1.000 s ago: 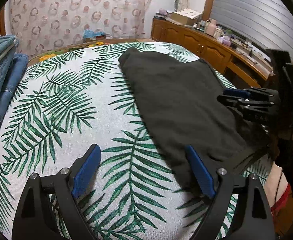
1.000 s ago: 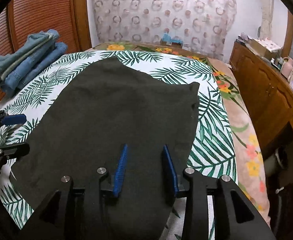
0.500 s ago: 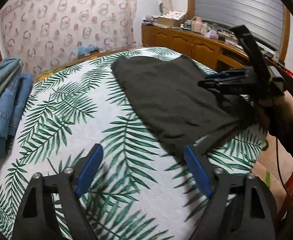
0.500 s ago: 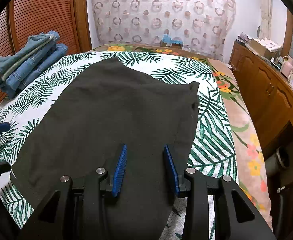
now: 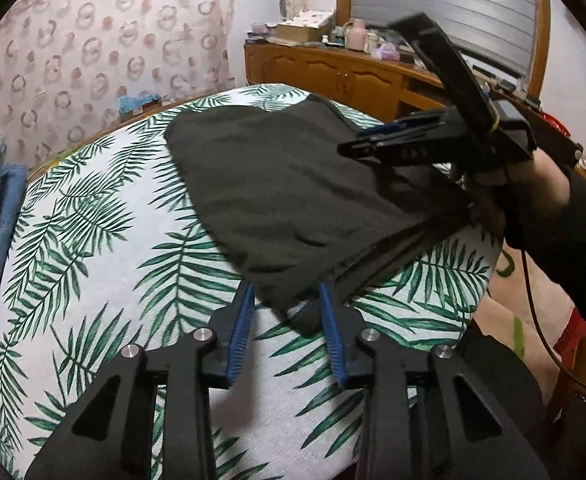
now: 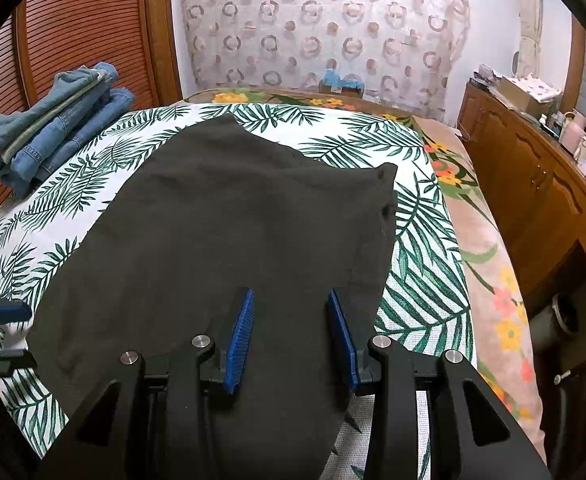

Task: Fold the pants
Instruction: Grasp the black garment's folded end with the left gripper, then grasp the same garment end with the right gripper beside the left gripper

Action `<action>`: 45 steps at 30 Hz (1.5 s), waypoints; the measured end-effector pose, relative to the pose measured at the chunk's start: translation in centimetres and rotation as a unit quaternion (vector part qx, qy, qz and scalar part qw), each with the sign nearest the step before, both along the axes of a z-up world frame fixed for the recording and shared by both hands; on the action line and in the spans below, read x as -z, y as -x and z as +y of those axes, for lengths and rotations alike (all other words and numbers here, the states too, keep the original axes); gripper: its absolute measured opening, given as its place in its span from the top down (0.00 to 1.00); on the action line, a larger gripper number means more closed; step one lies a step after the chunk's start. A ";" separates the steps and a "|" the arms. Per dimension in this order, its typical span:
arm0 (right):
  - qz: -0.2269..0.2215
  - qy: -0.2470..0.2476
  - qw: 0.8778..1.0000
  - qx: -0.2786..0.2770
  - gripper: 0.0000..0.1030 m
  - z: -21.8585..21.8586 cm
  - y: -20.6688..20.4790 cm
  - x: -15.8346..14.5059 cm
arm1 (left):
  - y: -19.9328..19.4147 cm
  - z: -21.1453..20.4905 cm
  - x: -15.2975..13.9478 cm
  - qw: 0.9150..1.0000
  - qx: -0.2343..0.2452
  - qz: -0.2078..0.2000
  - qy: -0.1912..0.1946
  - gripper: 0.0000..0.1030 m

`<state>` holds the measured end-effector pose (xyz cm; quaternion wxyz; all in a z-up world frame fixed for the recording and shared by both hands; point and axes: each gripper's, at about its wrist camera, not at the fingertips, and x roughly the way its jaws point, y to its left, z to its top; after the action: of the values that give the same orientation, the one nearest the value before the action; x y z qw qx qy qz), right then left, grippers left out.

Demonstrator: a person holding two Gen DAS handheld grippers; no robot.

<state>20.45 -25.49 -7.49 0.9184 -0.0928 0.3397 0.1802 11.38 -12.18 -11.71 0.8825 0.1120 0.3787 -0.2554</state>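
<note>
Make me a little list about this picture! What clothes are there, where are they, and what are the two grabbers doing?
pants: dark pants lying flat on the leaf-print cover
other clothes: folded jeans stacked at the cover's far left edge
left gripper: left gripper open, fingers either side of the pants' near corner
right gripper: right gripper open, over the pants' near end
fold: not yet started

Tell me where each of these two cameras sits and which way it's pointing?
Left wrist: rides on the left tool, looking along its blue fingers at the near corner of the dark pants; the right tool and the person's hand show.
Right wrist: rides on the right tool, above the pants, facing the curtain.
Shared: pants, leaf-print sheet, folded jeans.
</note>
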 end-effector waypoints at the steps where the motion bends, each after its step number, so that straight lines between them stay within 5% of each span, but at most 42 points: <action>1: 0.000 0.000 1.000 0.000 0.62 0.0 0.0 0.0 | 0.0 -0.1 0.1 1.000 0.001 0.000 -0.003 0.66; 7: 0.000 0.000 1.000 0.000 0.62 0.0 0.0 0.0 | -0.7 -0.5 -0.1 1.000 -0.008 -0.006 -0.002 0.66; 13: 0.000 -0.001 1.000 -0.001 0.62 -0.1 0.0 0.0 | -0.3 -0.6 -0.5 1.000 -0.005 -0.018 0.009 0.92; 20: 0.001 -0.002 1.000 -0.001 0.62 -0.1 0.0 0.0 | 1.9 -0.3 -2.9 0.999 0.008 -0.036 0.029 0.94; 30: 0.001 -0.002 1.000 -0.002 0.62 -0.2 -0.1 0.0 | 2.7 -0.5 -1.3 1.000 -0.004 -0.008 0.010 0.94; 32: 0.001 -0.002 1.000 -0.002 0.62 -0.2 -0.1 0.0 | 2.9 -0.4 -1.3 1.000 -0.008 -0.011 0.007 0.93; 34: 0.001 -0.002 1.000 -0.001 0.62 -0.2 -0.1 0.0 | 3.1 -0.3 -1.4 1.000 -0.015 -0.016 -0.003 0.76; 40: 0.001 -0.004 1.000 -0.001 0.62 -0.3 -0.2 0.0 | 3.3 0.6 -1.8 1.000 -0.018 -0.005 0.013 0.54; 45: 0.001 -0.004 1.000 0.000 0.62 -0.5 -0.1 0.1 | 3.4 0.7 -1.7 1.000 -0.012 0.000 0.019 0.54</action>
<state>20.59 -25.96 -7.55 0.9185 -0.0888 0.3398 0.1819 7.95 -11.46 -10.01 0.8875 0.0910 0.3748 -0.2521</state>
